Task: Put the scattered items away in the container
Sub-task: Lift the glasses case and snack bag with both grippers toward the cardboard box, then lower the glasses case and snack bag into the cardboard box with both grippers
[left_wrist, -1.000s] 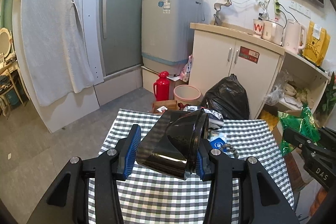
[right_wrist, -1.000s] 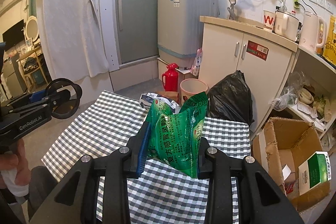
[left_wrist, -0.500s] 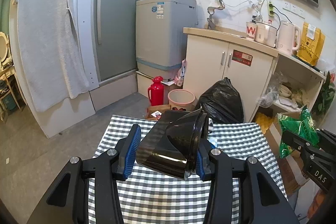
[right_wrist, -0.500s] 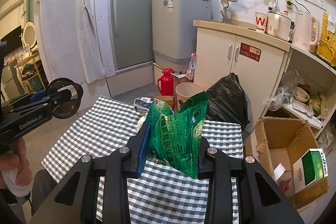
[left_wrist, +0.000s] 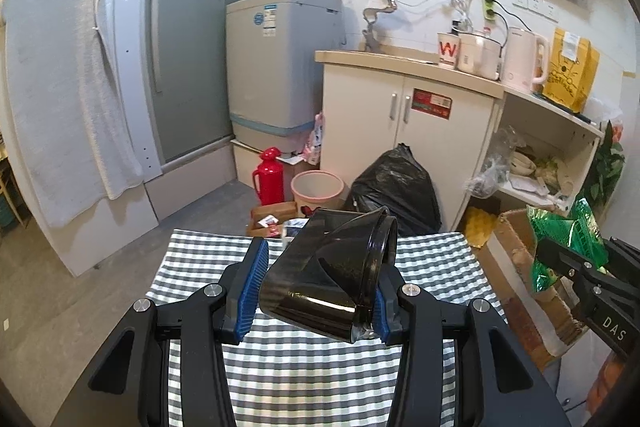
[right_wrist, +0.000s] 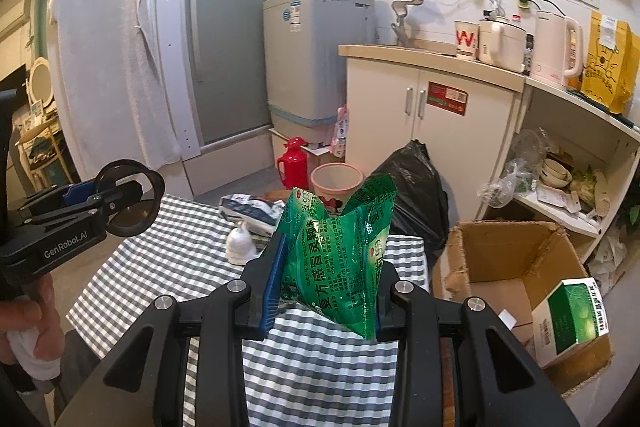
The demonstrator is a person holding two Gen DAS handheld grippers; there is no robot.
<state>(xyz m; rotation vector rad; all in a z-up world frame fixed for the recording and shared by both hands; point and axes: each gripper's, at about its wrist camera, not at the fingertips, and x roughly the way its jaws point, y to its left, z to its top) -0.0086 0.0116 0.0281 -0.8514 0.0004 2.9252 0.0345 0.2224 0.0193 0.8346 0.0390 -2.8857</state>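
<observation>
Left wrist view: your left tool (left_wrist: pixel 318 293) is closed partway on a glossy black plastic scoop-shaped piece (left_wrist: pixel 332 275), its round rim against the right blue pad and its flat side toward the left pad. It hangs above the checked tablecloth of the table (left_wrist: pixel 320 367). At 3 o'clock your right tool (left_wrist: pixel 576 267) shows from the side with the green sachet pack (left_wrist: pixel 560 231) in it, over the open cardboard box (left_wrist: pixel 516 267) on the floor.

Right wrist view: your right tool (right_wrist: pixel 326 283) is clamped on the green sachet pack (right_wrist: pixel 340 255), which stands upright between the blue pads, above the table's (right_wrist: pixel 320 359) right edge. The cardboard box (right_wrist: pixel 516 267) sits at 3 o'clock, just beside the table, with a green-and-white carton (right_wrist: pixel 572 319) inside. On the table at 11 o'clock lie a small white bottle (right_wrist: pixel 240 245) and a crumpled foil pack (right_wrist: pixel 250 209). Your left tool (right_wrist: pixel 100 199) is at 9 o'clock, gripped by your hand (right_wrist: pixel 28 323).
</observation>
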